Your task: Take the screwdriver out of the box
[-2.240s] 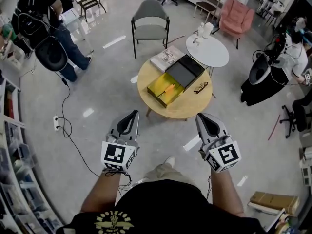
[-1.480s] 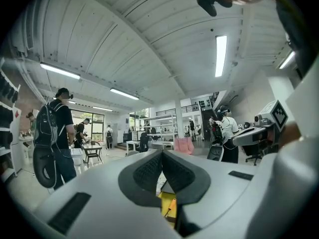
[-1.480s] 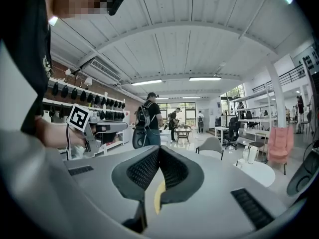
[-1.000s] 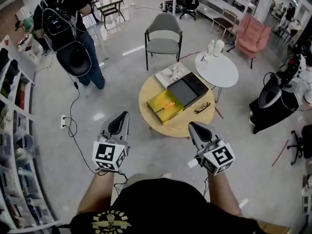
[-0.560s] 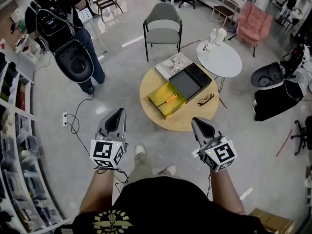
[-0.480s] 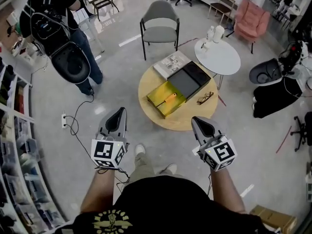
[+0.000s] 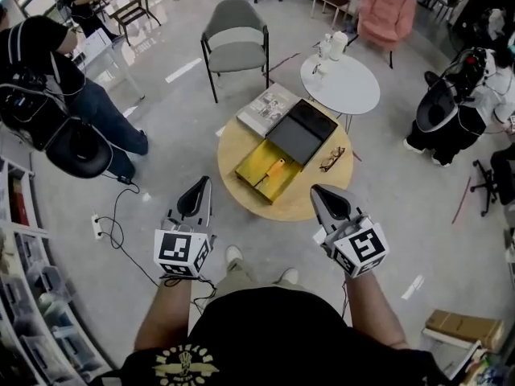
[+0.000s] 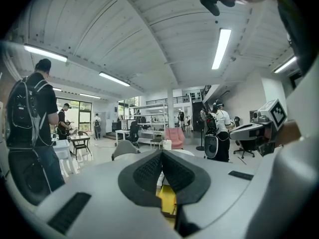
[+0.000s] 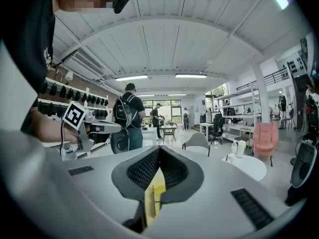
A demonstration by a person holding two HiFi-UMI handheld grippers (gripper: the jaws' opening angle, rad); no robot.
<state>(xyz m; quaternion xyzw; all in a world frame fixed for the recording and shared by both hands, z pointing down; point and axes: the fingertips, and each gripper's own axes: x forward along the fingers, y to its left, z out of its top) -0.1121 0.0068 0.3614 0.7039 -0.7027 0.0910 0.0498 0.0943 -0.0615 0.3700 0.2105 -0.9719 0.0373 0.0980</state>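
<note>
Left gripper [image 7: 202, 182] and right gripper [image 7: 316, 189], jaws together and empty, I'm holding below the centre-frame yellow box [image 7: 254, 160] containing the screwdriver [image 7: 273, 170].

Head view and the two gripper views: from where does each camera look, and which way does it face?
Head view: on the person's head, facing steeply down at the round table with the yellow box; both forearms, the left gripper and the right gripper show.
Left gripper view: on the left gripper, facing along its shut jaws; the right gripper shows at right.
Right gripper view: on the right gripper, facing along its shut jaws; the left gripper shows at left.
Shared: both gripper views see the yellow box beyond the jaws.
</note>
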